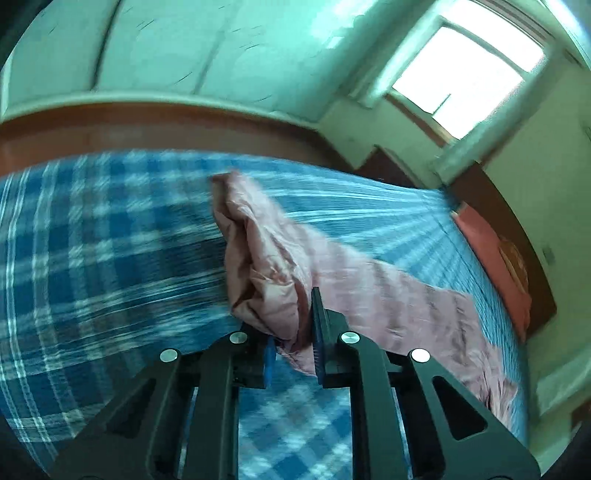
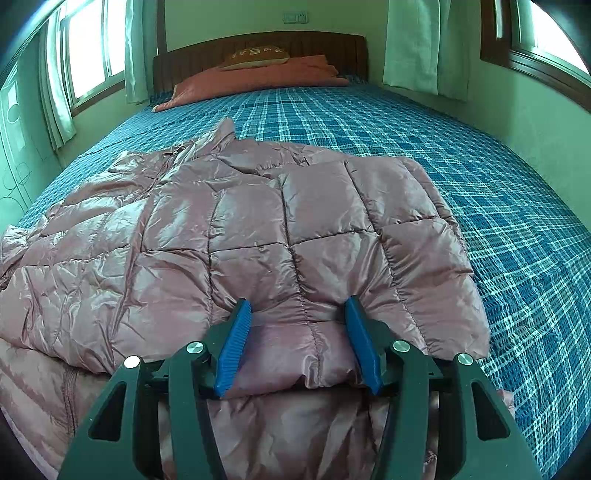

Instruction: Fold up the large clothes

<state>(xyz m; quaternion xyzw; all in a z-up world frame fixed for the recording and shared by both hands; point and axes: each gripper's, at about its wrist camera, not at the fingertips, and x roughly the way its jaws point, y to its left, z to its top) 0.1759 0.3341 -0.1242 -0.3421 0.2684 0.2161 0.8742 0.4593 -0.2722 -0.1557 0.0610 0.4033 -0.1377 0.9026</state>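
Bed with blue plaid cover fills the frame centre; brown headboard at top centre, against a pale green wall. Orange pillow and a brown cushion lie at the head. Bright daylight enters through windows upper left and upper right, each flanked by pale curtains.
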